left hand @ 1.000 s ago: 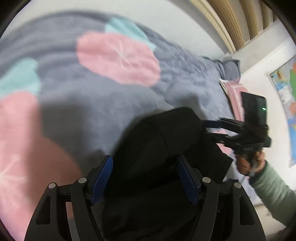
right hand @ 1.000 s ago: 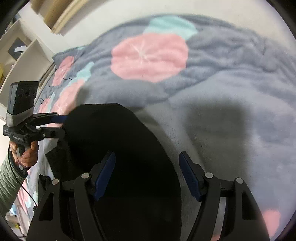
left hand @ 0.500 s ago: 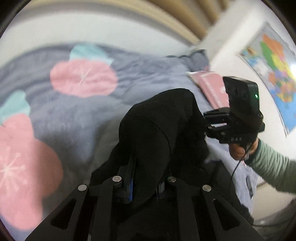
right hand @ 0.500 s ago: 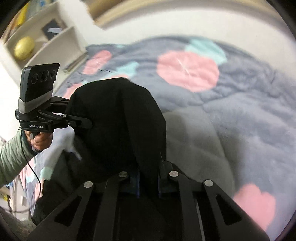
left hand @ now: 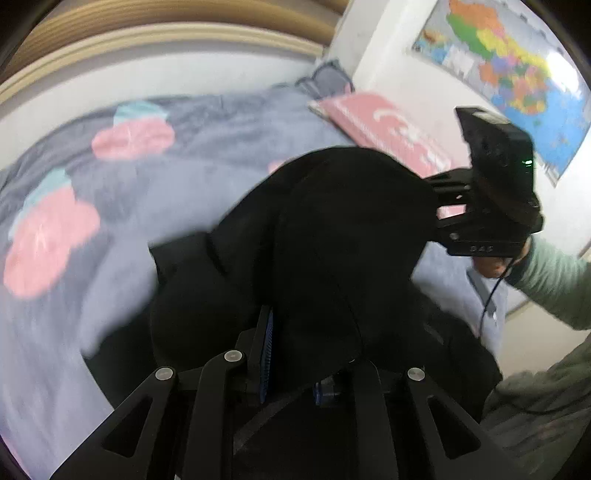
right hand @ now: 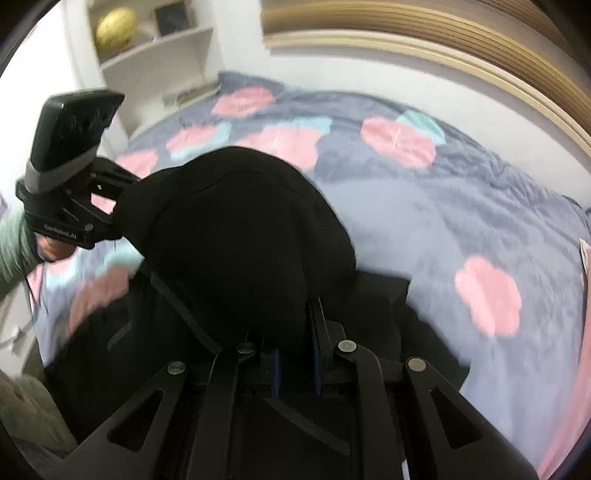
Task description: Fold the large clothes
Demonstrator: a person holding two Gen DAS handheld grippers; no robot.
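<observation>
A large black garment (left hand: 332, 240) hangs lifted in a hump over the grey bedspread (left hand: 177, 206) with pink and teal flowers. My left gripper (left hand: 295, 350) pinches a fold of it between the blue pads; its jaws are opening slightly with the cloth still pressed between them. In the right wrist view, the garment (right hand: 240, 240) bulges above my right gripper (right hand: 295, 343), which is shut on another fold. Each gripper shows in the other's view, the right gripper (left hand: 436, 199) at the cloth's right edge and the left gripper (right hand: 122, 195) at its left edge. The lower garment trails onto the bed.
A pink book (left hand: 380, 125) lies on the bed's far right corner below a wall map (left hand: 509, 74). White shelves with a gold ball (right hand: 114, 29) stand beyond the bed's left end. A wooden rail (right hand: 443, 40) runs along the far wall. A green sleeve (left hand: 554, 280) holds the right gripper.
Both grippers went from open around the black garment to shut on it, then rose and pulled back, lifting the cloth off the bedspread. The views rolled and more of the room shows.
</observation>
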